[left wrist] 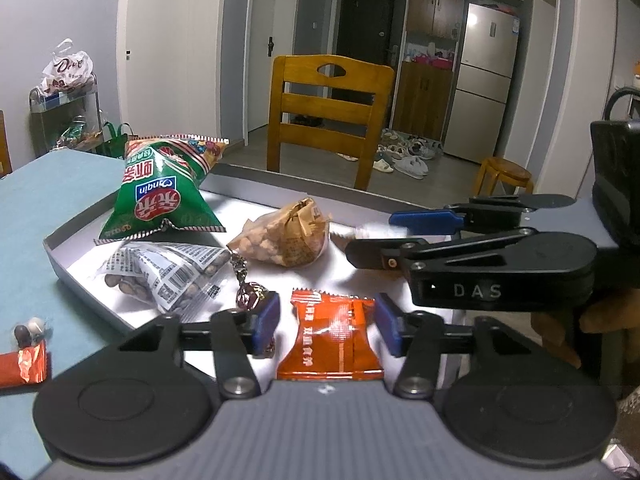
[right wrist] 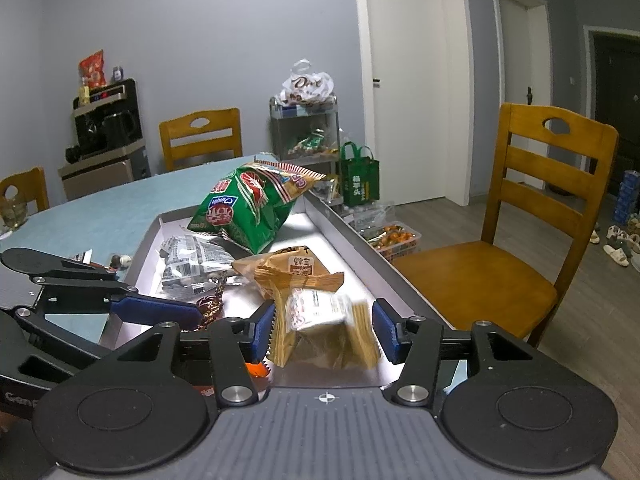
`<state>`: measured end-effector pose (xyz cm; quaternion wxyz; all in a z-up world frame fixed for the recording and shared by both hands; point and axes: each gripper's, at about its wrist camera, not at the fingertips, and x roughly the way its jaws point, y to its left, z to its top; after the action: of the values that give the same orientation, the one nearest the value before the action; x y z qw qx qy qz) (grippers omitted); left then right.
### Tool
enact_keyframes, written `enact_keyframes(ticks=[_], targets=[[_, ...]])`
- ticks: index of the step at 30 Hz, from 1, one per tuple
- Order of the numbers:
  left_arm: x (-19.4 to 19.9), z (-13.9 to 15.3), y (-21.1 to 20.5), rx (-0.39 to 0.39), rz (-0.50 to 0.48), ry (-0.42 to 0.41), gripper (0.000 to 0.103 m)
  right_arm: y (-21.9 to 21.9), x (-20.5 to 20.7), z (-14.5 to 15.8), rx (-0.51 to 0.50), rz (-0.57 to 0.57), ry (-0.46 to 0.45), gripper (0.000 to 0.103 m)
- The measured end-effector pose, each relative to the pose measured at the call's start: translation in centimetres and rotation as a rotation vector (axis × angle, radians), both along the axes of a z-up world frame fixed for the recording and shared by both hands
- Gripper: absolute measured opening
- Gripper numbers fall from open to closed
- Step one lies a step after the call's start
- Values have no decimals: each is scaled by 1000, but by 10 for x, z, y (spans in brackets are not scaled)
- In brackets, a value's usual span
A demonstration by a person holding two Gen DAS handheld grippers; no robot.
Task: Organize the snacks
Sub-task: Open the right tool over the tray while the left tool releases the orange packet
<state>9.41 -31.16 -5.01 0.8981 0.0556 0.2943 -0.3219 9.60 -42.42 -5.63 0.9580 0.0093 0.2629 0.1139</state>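
A grey tray on the teal table holds a green snack bag, a brown nut bag, a clear printed bag and a dark red candy. My left gripper is open over the tray's near end. An orange packet lies flat between its blue pads with a gap on the left side. In the right wrist view my right gripper is open around a tan packet, which is blurred and fills the space between the pads. The right gripper reaches in from the right.
An orange wrapper and small chocolate balls lie on the teal table left of the tray. A wooden chair stands beyond the tray's far rim, with a clear box of snacks on its seat.
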Motion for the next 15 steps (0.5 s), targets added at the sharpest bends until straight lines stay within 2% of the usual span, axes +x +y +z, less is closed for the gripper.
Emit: enact_keyframes(ticks=[1,7,10,15], targets=[[-1,0,0,-2,1,-3,63,-1,0,0,2,1,-2,53],[-5,4,3,-5,20,-21,71,-1,0,2,11,-1,-4,53],[-5,4,6,-18,26,-17,77,-1,-1,4,18,-5,-16,63],[-6,6,8,-25,22,-22,79,1,-5,9,27,-2,-37,76]])
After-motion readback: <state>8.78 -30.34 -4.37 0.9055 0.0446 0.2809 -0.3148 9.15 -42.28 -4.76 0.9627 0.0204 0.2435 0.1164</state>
